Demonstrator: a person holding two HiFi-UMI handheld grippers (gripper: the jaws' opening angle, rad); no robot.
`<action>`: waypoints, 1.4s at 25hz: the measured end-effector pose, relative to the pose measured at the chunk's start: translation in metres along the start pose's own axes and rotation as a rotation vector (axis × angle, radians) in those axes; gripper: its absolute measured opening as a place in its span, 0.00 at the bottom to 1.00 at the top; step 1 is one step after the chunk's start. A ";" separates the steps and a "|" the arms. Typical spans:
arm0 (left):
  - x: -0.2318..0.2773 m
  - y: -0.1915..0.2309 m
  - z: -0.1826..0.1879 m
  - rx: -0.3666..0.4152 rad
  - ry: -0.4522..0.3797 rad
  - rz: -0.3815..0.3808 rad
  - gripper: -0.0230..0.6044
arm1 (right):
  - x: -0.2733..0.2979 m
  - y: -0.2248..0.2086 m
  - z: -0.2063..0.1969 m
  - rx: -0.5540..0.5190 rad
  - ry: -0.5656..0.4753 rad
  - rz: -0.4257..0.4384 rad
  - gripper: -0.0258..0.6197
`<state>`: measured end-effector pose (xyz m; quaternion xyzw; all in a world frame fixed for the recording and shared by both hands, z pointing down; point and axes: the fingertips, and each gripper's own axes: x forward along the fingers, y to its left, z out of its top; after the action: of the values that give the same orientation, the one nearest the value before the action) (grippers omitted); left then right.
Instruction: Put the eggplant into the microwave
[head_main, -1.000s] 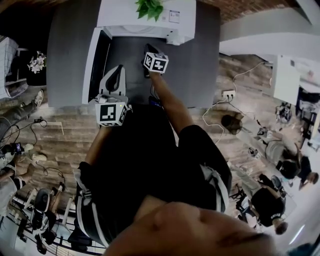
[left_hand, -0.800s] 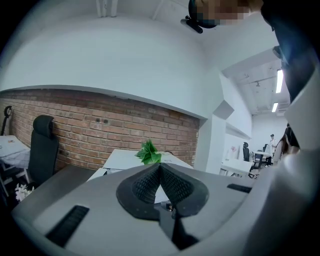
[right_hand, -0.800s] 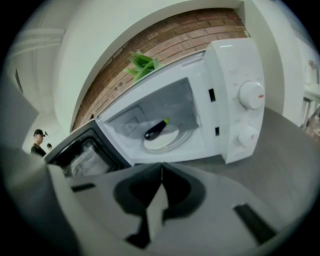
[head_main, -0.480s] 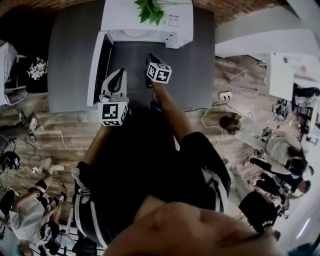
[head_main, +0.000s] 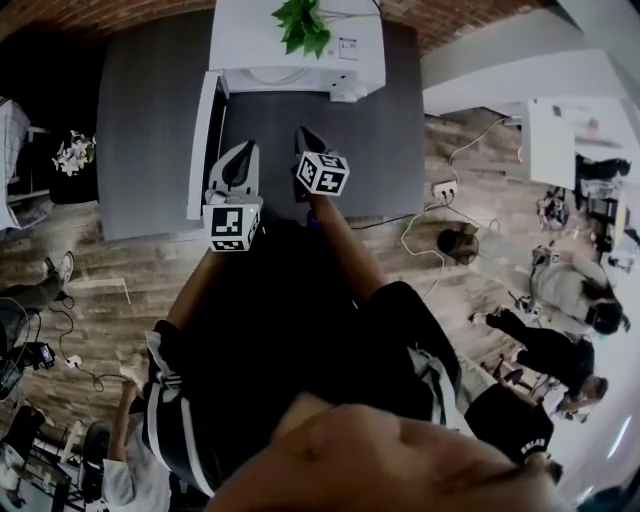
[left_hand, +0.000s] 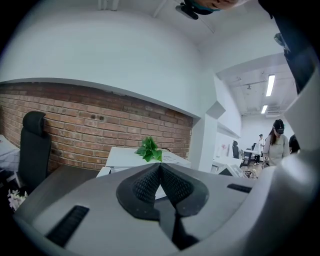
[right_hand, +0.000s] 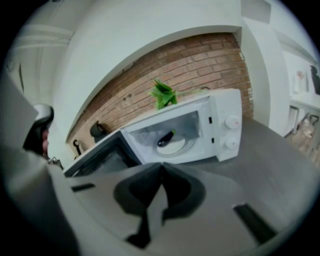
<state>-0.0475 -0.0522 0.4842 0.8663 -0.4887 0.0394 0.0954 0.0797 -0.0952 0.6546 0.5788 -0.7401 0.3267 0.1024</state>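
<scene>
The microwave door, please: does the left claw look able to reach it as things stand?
Probably yes. The microwave door stands swung open, and the left claw, shut and empty, hovers right beside it over the grey table, with nothing visible between them.

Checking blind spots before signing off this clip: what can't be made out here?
- Head view: the microwave cavity, hidden under its own top.
- Left gripper view: the cavity again, blocked by the left hand-held gripper.
- Right gripper view: the eggplant inside is small and soft; the dials have unreadable markings.
</scene>
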 end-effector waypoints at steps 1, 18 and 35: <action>-0.001 0.000 0.000 -0.001 -0.001 -0.004 0.10 | -0.007 0.004 0.003 0.001 -0.011 0.003 0.09; -0.020 0.007 0.005 0.000 -0.018 -0.022 0.10 | -0.118 0.082 0.035 -0.026 -0.173 0.109 0.09; -0.015 0.010 0.007 0.012 -0.018 -0.025 0.10 | -0.120 0.082 0.046 -0.024 -0.210 0.108 0.09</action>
<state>-0.0637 -0.0458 0.4763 0.8731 -0.4786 0.0333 0.0864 0.0514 -0.0189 0.5258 0.5676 -0.7809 0.2605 0.0136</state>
